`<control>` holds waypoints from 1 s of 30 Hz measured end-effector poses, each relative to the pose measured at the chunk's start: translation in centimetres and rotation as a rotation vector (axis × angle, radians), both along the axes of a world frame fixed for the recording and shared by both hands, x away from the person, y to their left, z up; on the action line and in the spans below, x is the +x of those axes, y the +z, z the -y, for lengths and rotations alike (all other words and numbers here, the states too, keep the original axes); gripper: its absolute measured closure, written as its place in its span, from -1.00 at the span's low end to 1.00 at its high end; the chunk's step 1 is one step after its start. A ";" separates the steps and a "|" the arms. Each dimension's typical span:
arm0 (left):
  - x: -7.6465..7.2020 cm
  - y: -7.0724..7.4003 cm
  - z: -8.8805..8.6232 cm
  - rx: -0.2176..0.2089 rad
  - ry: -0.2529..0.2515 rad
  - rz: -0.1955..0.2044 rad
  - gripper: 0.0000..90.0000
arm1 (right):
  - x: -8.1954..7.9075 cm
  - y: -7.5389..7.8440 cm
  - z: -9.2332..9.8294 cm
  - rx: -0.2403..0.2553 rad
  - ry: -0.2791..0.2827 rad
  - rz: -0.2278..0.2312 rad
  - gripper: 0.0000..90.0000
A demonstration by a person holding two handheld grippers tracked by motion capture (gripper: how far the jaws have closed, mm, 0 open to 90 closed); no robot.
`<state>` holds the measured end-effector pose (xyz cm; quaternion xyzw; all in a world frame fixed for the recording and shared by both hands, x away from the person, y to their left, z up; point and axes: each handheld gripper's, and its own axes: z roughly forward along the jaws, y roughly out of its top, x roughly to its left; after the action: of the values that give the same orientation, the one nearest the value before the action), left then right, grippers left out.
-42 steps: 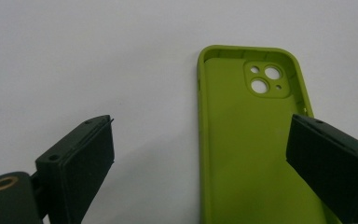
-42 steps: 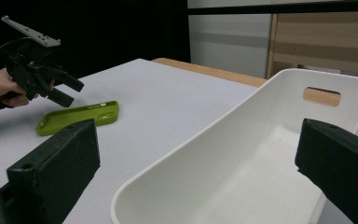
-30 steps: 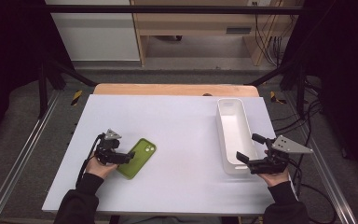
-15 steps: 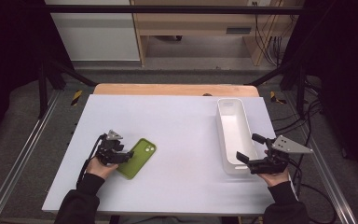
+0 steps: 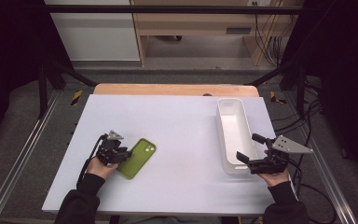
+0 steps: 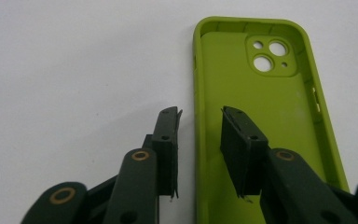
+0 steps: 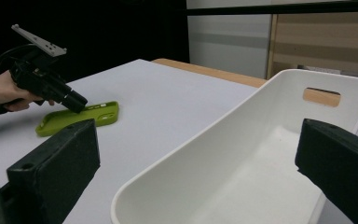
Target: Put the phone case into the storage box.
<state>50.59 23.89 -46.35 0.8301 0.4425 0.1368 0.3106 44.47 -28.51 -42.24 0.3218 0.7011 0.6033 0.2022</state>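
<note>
A lime-green phone case (image 5: 137,158) lies hollow side up on the white table, left of middle. My left gripper (image 5: 123,154) is at its near end. In the left gripper view the jaws straddle the left side wall of the case (image 6: 261,116), one outside and one inside. The left gripper (image 6: 200,116) has just been closing, but a small gap still shows on each side of the wall. My right gripper (image 5: 251,149) stands wide open at the near end of a long white bin (image 5: 220,126), its jaws either side of the bin's (image 7: 242,126) end.
The white table (image 5: 182,116) has a wooden strip along its far edge. The bin holds nothing that I can see. From the right gripper view the other hand, the left gripper (image 7: 77,106) and the case (image 7: 77,119) show at far left.
The left gripper's jaws have drawn closer together around the case's side wall. Both hands, the case and the bin stay where they were.
</note>
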 end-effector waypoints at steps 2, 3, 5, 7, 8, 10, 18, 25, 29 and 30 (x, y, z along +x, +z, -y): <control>0.0 0.0 0.0 -0.003 -0.002 -0.005 0.53 | 0.0 0.0 0.0 0.001 -0.001 -0.003 -1.00; 0.1 -0.1 0.0 -0.004 -0.003 -0.007 0.56 | 0.0 0.0 0.0 0.000 0.000 -0.001 -1.00; 0.1 -0.1 0.0 -0.004 -0.003 -0.008 0.60 | 0.0 0.0 0.0 0.000 0.000 -0.002 -1.00; 0.1 -0.1 0.0 -0.006 -0.004 -0.009 0.64 | 0.0 0.0 0.0 0.001 0.000 -0.002 -1.00; 0.1 -0.1 0.0 -0.006 -0.004 -0.009 0.65 | 0.0 0.0 0.0 0.001 0.000 -0.001 -1.00; 0.1 -0.1 0.0 -0.007 -0.004 -0.010 0.68 | 0.0 0.0 0.0 0.002 -0.001 -0.003 -1.00; 0.1 0.0 0.0 -0.005 -0.002 -0.012 0.82 | 0.0 0.0 0.0 0.001 0.001 -0.002 -1.00; 0.1 0.0 0.0 -0.002 -0.009 -0.011 0.86 | 0.0 0.0 0.0 0.003 0.000 -0.004 -1.00; 0.2 0.0 0.0 -0.003 -0.006 -0.012 0.88 | 0.0 0.0 0.0 0.001 0.000 -0.002 -1.00; 0.2 0.0 0.0 -0.003 -0.006 -0.012 0.88 | 0.0 0.0 0.0 0.001 0.001 -0.002 -1.00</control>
<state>50.76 23.92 -46.35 0.8318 0.4420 0.1303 0.3095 44.46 -28.50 -42.23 0.3224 0.7011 0.6034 0.2009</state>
